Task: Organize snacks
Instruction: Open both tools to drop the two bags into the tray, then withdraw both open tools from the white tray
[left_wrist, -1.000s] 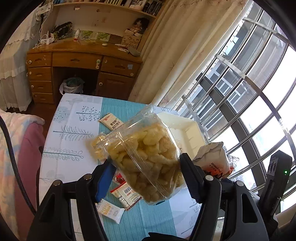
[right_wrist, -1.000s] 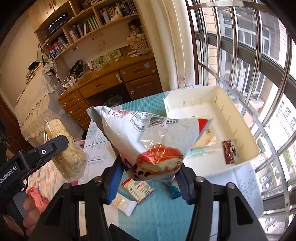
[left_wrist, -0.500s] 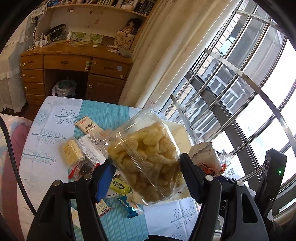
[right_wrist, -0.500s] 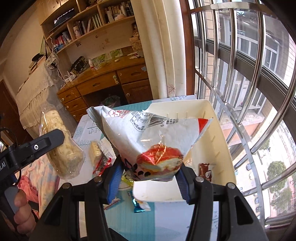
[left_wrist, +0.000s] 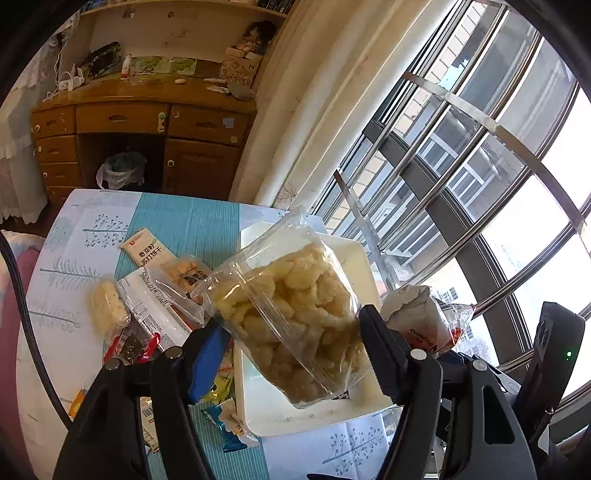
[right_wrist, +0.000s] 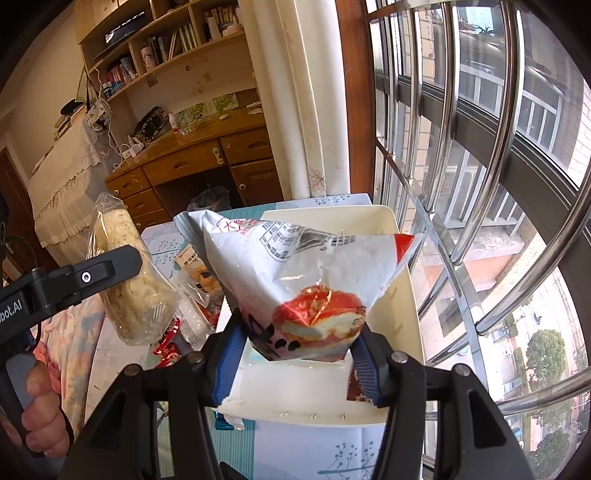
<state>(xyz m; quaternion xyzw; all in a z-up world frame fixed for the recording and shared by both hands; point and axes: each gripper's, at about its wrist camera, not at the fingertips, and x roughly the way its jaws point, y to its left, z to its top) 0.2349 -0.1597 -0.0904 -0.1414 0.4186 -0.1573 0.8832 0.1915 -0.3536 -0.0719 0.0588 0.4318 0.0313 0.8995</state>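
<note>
Snacks both clamped — left gripper (left_wrist: 291, 347) on puff bag (left_wrist: 295, 317), right gripper (right_wrist: 295, 349) on white packet (right_wrist: 295, 280) — I'm holding them over tray (right_wrist: 406, 317) for drop-in.

The bench (left_wrist: 184, 218) wears a teal and white tree-print cloth. A white tray (left_wrist: 266, 417) sits by the window side; loose snack packets (left_wrist: 147, 302) lie scattered just beside it.

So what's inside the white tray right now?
In the right wrist view, the white tray shows one dark brown wrapper near its front corner. The white-and-red snack bag covers most of the floor.
</note>
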